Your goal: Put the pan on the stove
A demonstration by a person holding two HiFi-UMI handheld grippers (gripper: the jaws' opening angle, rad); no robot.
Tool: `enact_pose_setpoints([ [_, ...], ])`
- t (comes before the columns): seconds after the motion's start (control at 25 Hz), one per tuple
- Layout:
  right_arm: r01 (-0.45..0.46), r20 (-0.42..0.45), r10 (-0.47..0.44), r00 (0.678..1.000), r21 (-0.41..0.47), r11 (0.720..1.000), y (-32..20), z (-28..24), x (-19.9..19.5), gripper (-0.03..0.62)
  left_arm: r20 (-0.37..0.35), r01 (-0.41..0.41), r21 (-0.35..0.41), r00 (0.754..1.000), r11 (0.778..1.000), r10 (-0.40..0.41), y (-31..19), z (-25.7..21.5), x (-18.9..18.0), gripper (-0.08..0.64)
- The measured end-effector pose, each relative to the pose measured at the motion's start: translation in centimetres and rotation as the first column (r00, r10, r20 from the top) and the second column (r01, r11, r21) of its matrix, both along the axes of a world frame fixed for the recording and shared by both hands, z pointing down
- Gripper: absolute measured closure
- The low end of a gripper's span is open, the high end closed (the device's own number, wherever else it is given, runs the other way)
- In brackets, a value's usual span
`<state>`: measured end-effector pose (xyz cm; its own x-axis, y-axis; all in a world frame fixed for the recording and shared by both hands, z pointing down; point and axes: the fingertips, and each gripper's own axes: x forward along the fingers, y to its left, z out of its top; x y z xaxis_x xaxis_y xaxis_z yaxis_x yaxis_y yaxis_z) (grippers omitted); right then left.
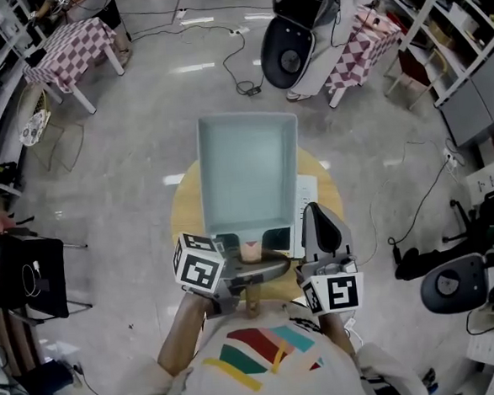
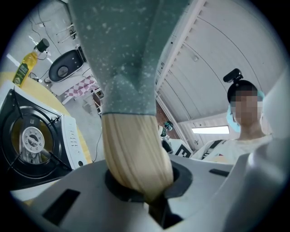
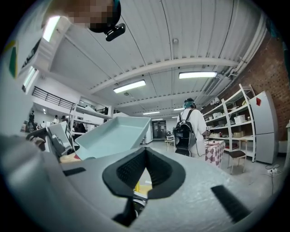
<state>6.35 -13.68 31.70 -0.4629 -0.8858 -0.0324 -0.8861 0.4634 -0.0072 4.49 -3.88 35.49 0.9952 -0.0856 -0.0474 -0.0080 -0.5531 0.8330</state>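
Note:
The pan [image 1: 249,171] is a pale teal rectangular tray with a light wooden handle [image 1: 249,253]. It hangs level in the air above the white-edged gas stove [image 1: 307,203] on the round yellow table [image 1: 186,212]. My left gripper [image 1: 236,279] is shut on the handle [image 2: 133,149], and the pan's speckled underside [image 2: 127,54] rises ahead of the left gripper [image 2: 140,183]. The stove's burner [image 2: 31,140] lies below to the left. To the right of the handle, my right gripper [image 1: 316,221] is shut on nothing. From the right gripper [image 3: 145,174], the pan [image 3: 113,133] shows to the left.
A yellow oil bottle [image 2: 22,68] stands on the table beyond the stove. Round about on the grey floor are checkered tables [image 1: 72,53], a black round chair [image 1: 288,54], loose cables [image 1: 243,74] and shelving [image 1: 463,34]. A person with a backpack [image 3: 190,127] stands far off.

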Motion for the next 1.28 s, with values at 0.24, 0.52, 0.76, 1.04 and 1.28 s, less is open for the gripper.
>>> enact_pose_setpoints([
  [0.24,0.033,0.008,-0.033,0.999,-0.012,0.999,-0.2,0.2,-1.5,0.593,0.015,0.009,0.004,1.0,1.0,-0.009,-0.1,0.0,-0.8,0.535],
  [0.52,0.023,0.006,-0.022,1.0,-0.038,0.999,-0.1,1.1,-1.9,0.593,0.014,0.007,-0.03,1.0,1.0,-0.007,-0.2,1.1,-1.4,0.535],
  [0.76,0.02,-0.011,-0.02,1.0,-0.054,0.998,0.2,1.6,-2.4,0.593,0.014,-0.007,-0.05,1.0,0.999,0.007,0.1,1.6,-1.7,0.535],
  [1.04,0.022,-0.028,-0.024,0.999,-0.074,0.997,0.4,2.2,-3.0,0.592,0.01,-0.03,-0.067,0.999,0.997,0.03,-0.2,2.0,-1.6,0.535],
  [1.28,-0.005,-0.036,0.001,0.999,-0.099,0.995,0.1,3.2,-2.7,0.592,0.012,-0.059,-0.098,0.998,0.993,0.06,-0.5,3.6,-1.6,0.535],
])
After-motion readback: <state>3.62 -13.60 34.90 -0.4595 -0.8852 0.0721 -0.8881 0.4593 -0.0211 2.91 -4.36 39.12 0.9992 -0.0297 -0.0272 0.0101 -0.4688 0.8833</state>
